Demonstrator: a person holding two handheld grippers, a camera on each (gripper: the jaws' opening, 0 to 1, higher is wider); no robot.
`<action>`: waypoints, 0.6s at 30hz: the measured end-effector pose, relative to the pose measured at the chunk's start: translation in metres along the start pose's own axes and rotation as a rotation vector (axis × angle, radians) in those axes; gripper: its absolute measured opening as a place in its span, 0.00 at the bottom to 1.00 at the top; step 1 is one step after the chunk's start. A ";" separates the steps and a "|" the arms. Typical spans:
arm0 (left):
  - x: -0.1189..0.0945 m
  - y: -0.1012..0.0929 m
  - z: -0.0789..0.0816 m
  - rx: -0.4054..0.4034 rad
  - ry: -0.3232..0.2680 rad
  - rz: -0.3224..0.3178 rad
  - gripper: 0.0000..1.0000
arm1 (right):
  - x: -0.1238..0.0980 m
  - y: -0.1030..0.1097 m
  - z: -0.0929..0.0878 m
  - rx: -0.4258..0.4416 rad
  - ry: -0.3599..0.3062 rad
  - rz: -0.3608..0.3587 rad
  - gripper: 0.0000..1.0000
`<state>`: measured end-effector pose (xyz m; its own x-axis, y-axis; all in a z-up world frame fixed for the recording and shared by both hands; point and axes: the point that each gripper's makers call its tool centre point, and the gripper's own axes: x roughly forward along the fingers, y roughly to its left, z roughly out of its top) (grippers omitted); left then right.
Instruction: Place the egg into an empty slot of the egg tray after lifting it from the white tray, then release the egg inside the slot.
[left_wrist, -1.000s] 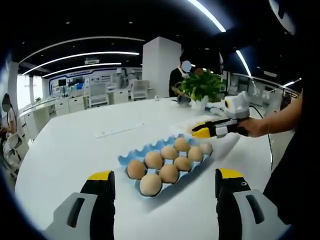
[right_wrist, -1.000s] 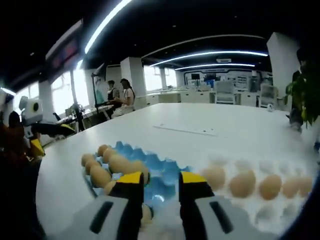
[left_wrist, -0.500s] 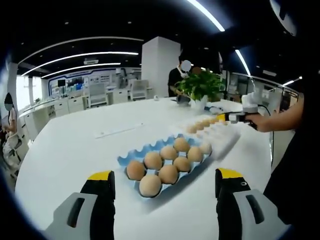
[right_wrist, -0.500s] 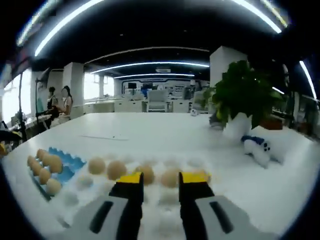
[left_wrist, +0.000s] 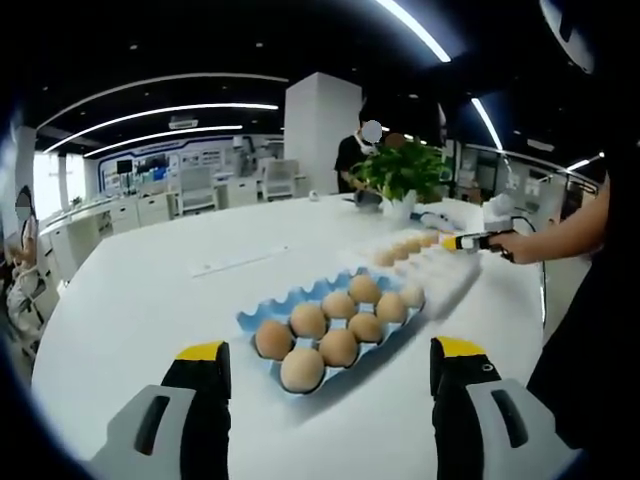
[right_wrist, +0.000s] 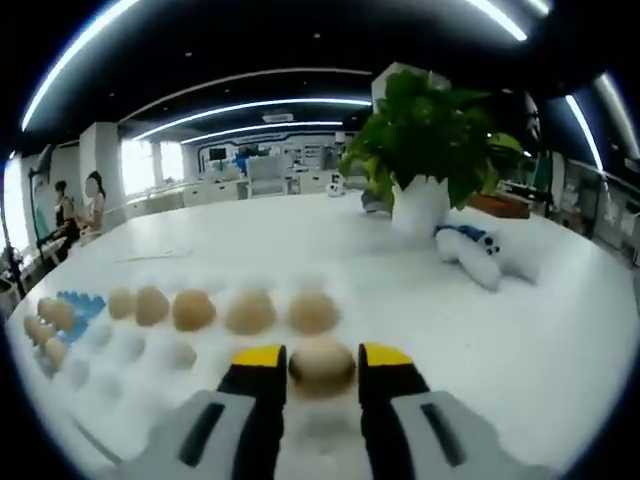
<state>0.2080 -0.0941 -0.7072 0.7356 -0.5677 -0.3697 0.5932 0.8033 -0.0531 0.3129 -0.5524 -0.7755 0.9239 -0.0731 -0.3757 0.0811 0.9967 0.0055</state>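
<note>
The blue egg tray (left_wrist: 262, 312) holds several brown eggs (left_wrist: 301, 368) in the left gripper view, just beyond my left gripper (left_wrist: 330, 350), which is open wide with nothing in it. Behind it lies the white tray (left_wrist: 445, 275), and my right gripper (left_wrist: 455, 241) reaches over its far end. In the right gripper view, my right gripper (right_wrist: 322, 358) is low over the white tray (right_wrist: 120, 350). One egg (right_wrist: 322, 366) sits between its jaws and nearly fills the gap. A row of eggs (right_wrist: 250, 311) lies beyond.
A potted plant (right_wrist: 430, 130) and a white-and-blue soft toy (right_wrist: 480, 255) stand on the white table (right_wrist: 560, 330) past the white tray. The blue egg tray (right_wrist: 75, 305) is far left in the right gripper view. People sit in the background.
My right gripper has moved from the blue egg tray along the white tray to its far end and now straddles an egg. Its jaw gap looks the same. The left gripper stayed put.
</note>
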 end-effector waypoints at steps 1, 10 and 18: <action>0.000 0.000 0.000 0.001 0.001 0.001 0.83 | 0.002 0.000 0.001 -0.009 -0.005 0.008 0.28; -0.001 0.001 -0.001 0.001 -0.002 0.008 0.83 | 0.001 -0.001 0.004 0.012 0.014 0.013 0.25; -0.003 0.004 -0.002 -0.002 0.001 0.015 0.83 | -0.018 0.007 0.026 0.080 -0.050 0.063 0.25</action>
<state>0.2077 -0.0889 -0.7081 0.7438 -0.5557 -0.3713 0.5817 0.8119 -0.0497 0.3069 -0.5451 -0.7447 0.9453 -0.0141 -0.3260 0.0500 0.9935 0.1021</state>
